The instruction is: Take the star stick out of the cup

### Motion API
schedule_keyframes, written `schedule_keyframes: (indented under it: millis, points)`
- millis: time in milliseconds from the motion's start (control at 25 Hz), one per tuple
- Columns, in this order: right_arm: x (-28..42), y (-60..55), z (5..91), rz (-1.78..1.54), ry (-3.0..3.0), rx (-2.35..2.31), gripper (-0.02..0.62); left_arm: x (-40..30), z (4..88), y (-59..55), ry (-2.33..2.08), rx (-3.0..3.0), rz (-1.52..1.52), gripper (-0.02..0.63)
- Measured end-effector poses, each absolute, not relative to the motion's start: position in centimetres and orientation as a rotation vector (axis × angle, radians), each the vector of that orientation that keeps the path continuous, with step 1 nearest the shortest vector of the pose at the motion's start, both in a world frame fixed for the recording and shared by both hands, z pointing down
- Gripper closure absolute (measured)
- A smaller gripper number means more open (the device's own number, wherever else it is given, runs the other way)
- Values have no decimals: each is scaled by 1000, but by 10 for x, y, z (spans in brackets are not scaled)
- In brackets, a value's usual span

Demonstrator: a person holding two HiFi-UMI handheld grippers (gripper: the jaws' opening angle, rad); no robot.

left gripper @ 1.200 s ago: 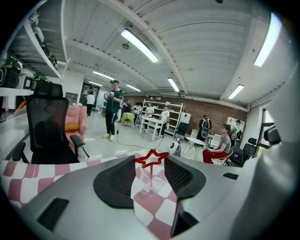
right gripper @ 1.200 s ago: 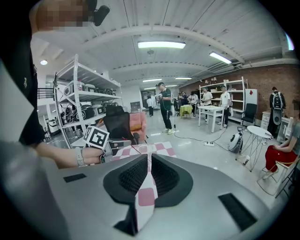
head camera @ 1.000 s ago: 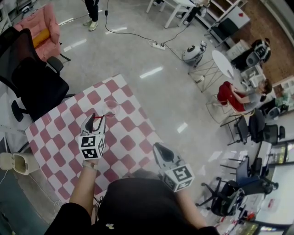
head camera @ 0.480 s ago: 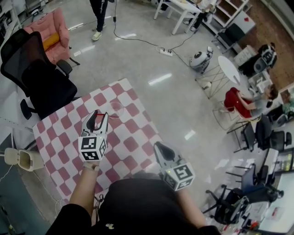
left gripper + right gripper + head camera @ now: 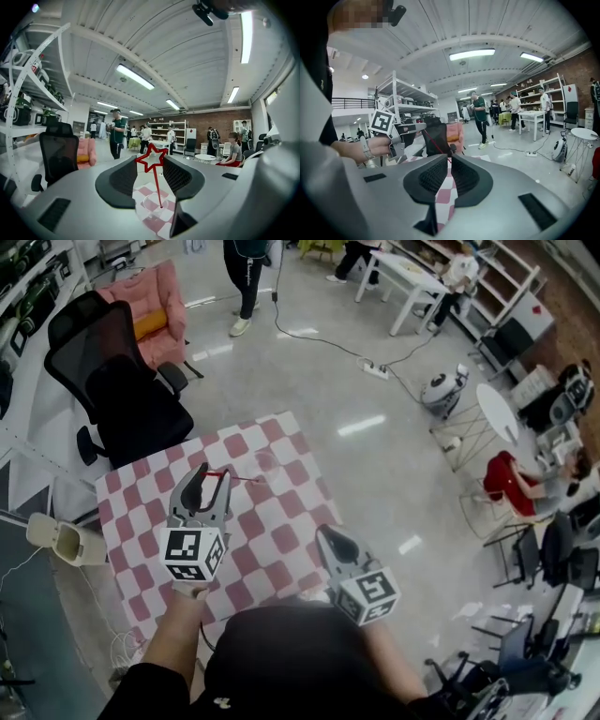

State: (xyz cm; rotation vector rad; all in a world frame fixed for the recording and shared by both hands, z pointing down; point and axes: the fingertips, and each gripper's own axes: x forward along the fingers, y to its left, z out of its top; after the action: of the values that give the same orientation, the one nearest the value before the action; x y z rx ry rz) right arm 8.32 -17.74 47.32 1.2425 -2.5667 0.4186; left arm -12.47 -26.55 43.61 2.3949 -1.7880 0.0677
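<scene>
Star stick (image 5: 157, 187) tight in left gripper (image 5: 151, 161)

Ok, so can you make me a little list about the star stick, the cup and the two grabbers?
table: pink and white checked top
cup: clear, upright on the table
star stick: red, leaning, star end up at the left gripper, lower tip at the cup's mouth
left gripper: jaws closed on the star
right gripper: jaws close together, nothing between them, held away from the cup
stick out of cup: cannot tell for sure
</scene>
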Motion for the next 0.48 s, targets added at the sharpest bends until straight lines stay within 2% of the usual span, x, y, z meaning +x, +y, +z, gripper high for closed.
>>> schedule_keyframes:
  millis: [480]
  points:
    - [9,-171,471,384,-2750,877,557,-175,428,-191,-1996,2212,111,400]
